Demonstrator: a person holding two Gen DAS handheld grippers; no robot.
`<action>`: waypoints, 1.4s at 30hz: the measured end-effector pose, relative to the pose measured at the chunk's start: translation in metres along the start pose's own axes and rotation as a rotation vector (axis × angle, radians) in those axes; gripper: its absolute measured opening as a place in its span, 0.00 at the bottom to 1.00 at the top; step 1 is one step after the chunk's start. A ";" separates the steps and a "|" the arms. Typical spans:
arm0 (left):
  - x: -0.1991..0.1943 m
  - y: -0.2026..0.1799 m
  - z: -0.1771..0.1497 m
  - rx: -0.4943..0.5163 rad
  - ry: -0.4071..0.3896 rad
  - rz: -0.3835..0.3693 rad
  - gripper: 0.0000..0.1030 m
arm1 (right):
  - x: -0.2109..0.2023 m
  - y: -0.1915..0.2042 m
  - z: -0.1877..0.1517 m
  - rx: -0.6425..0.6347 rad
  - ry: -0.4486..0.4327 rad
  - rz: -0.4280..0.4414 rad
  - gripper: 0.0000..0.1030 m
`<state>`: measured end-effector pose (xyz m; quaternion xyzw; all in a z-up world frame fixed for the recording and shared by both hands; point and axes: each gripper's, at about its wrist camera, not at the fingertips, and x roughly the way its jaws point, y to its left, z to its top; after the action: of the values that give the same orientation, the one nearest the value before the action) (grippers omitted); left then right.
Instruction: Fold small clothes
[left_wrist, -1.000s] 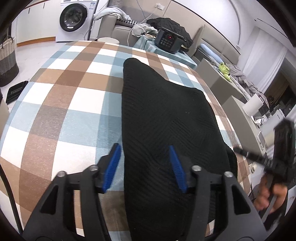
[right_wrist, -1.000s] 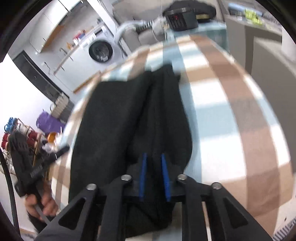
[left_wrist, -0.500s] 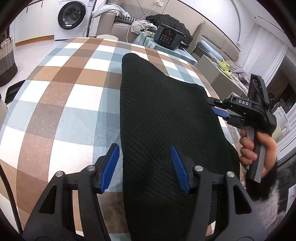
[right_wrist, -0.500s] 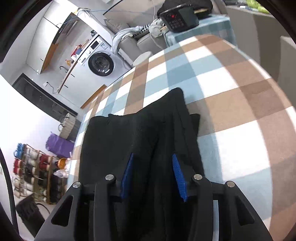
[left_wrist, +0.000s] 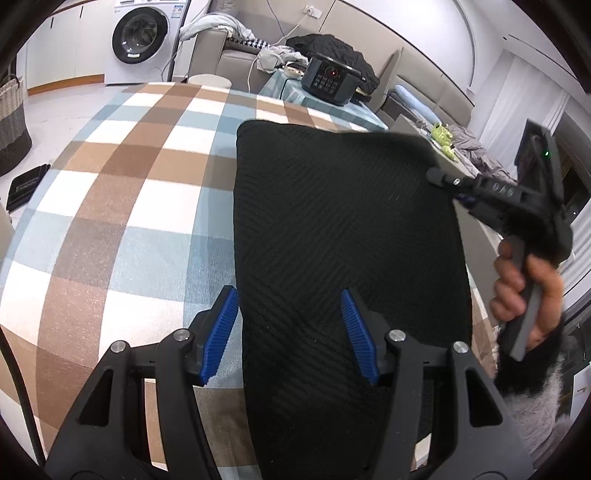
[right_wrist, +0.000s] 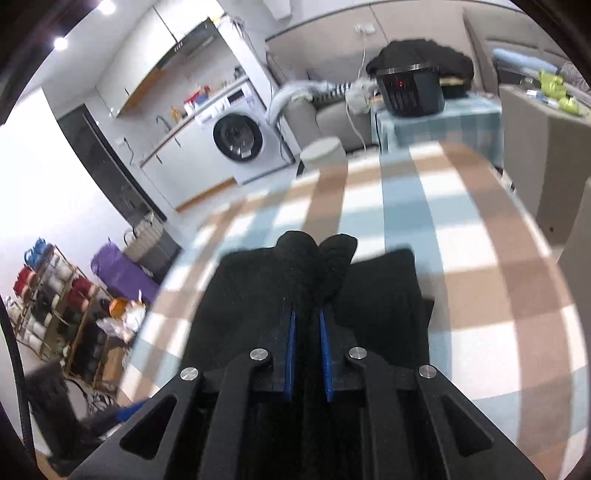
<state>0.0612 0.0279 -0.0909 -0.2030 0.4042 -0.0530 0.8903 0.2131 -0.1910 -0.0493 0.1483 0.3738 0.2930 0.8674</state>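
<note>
Two claws are on your black garment (left_wrist: 343, 236), which lies on the checked tablecloth (left_wrist: 122, 206). Your right gripper (right_wrist: 307, 325) is closing, its pads pinching a raised fold just ahead. Your left gripper (left_wrist: 290, 326) stands half-wide and straddles the cloth's near left edge, gripping nothing.

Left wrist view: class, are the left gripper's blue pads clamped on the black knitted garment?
No: the left gripper stands open, its pads apart above the black knitted garment.
</note>
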 end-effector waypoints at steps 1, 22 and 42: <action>-0.002 -0.001 0.001 0.002 -0.004 -0.005 0.55 | -0.005 0.004 0.004 -0.007 -0.007 -0.022 0.11; 0.015 -0.011 -0.019 0.035 0.047 0.026 0.57 | -0.079 -0.032 -0.107 0.058 0.130 -0.145 0.33; 0.060 -0.155 -0.052 0.264 0.237 -0.127 0.63 | -0.100 -0.035 -0.191 0.217 0.195 -0.073 0.04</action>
<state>0.0737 -0.1457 -0.1002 -0.1020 0.4823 -0.1854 0.8501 0.0313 -0.2728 -0.1391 0.1981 0.4910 0.2321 0.8160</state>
